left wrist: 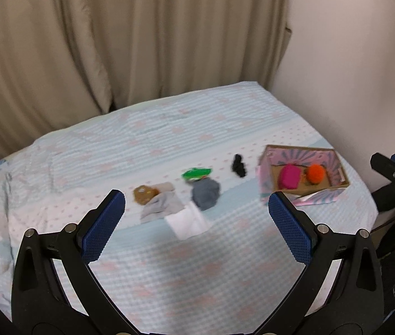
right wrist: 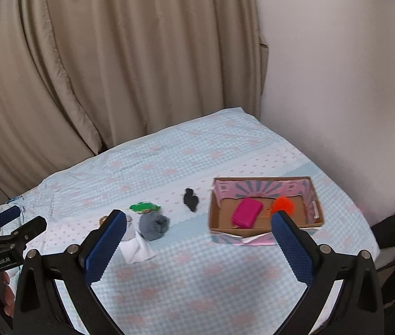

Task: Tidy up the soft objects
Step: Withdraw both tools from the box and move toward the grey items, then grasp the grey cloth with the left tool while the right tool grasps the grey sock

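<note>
I hold both claws, left (left wrist: 196,209) and right (right wrist: 198,230), spread wide above the bed (right wrist: 197,279). Box (right wrist: 265,227) sits at two o'clock by the bed's edge; grey sock (right wrist: 153,224) lies at eleven.

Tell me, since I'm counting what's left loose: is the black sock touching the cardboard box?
Apart. The right wrist view shows bare bedsheet between the black sock and the cardboard box.
</note>
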